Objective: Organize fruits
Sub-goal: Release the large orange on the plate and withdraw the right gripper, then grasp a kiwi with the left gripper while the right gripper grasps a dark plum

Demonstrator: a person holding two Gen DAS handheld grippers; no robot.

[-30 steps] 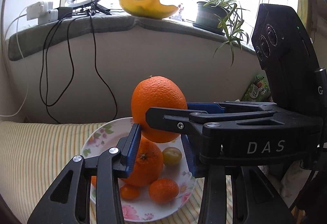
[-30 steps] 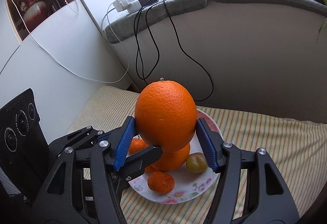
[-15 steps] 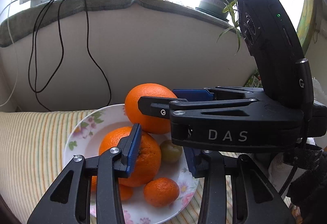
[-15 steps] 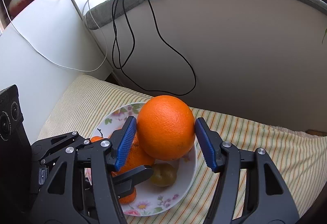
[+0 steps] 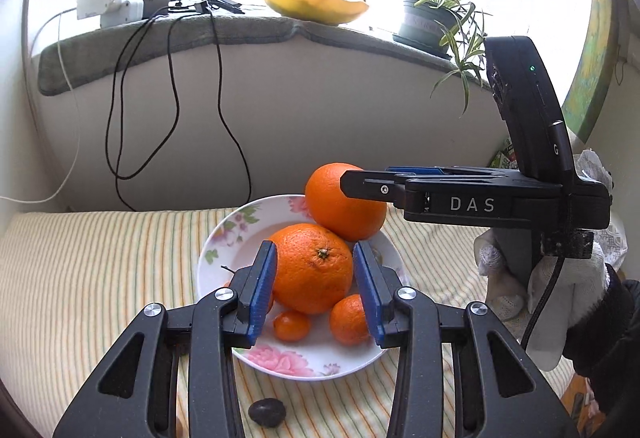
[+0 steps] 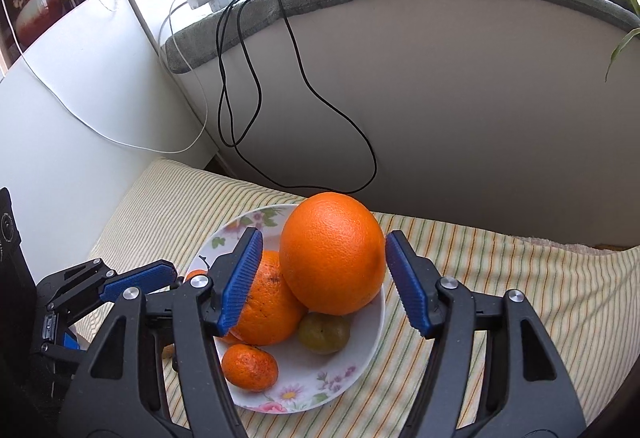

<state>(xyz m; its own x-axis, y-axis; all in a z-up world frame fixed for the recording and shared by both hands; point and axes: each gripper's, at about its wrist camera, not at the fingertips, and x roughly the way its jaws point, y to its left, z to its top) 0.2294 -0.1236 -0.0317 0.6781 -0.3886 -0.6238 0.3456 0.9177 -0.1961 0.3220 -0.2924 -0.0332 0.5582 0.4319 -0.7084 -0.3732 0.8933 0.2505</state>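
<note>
A: Where is the big orange [image 6: 332, 254] now?

B: It lies in the flowered plate [image 6: 360, 350], on top of a second orange [image 6: 268, 306] and a greenish fruit [image 6: 324, 332]. It is between the blue pads of the right tongs [image 6: 324, 278], but there is a gap on each side. The jaws have just been opening, so the orange is released and the pads do not press on it.

A: And the left tongs [image 5: 316, 290]?

B: They hang before the plate [image 5: 224, 250] with the jaws parted and nothing gripped. In their own view the pads frame the second orange [image 5: 312, 266], but the right view shows them off to the left of the plate. Two small mandarins [image 5: 348, 320] lie at the near side of the plate.

A: What carries the plate?

B: A striped cloth [image 5: 100, 278]. One small dark fruit [image 5: 266, 412] lies on the cloth, apart from the plate, near the left tongs.

A: Is a hand visible?

B: Yes, a hand in a white glove [image 5: 560, 298] holds the right tongs.
</note>
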